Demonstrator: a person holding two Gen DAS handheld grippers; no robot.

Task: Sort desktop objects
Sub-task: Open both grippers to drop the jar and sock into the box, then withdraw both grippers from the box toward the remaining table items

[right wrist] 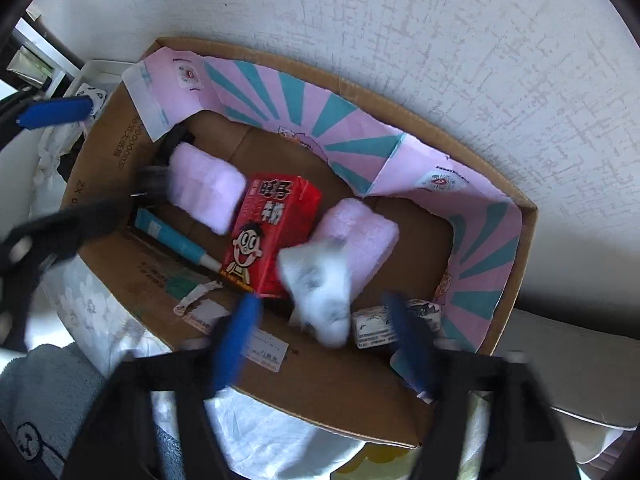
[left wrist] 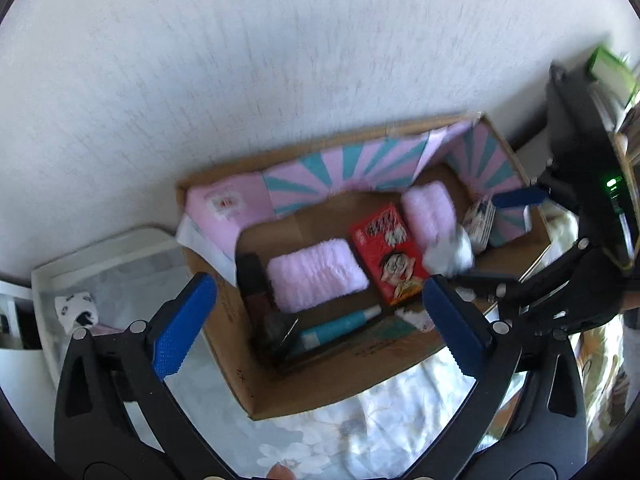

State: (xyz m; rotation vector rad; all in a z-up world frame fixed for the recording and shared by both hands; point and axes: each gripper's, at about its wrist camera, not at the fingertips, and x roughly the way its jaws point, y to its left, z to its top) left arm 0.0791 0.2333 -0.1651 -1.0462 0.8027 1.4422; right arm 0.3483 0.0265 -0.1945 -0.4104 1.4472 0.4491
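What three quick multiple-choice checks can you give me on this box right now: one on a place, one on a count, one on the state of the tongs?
1. Where does the red carton lie?
A. between the two pink towels
B. outside the box
C. in the white tray

2. How many pink towels are in the cardboard box?
A. one
B. two
C. four

3. How do the left tongs stand?
A. shut on the teal pen
B. shut on a towel
C. open, holding nothing

Answers:
1 A: one pink towel lies on one side of the carton, the other pink towel on the opposite side.
2 B: both views show exactly two.
3 C: the blue pads stand wide apart above the box, and the teal pen lies untouched below.
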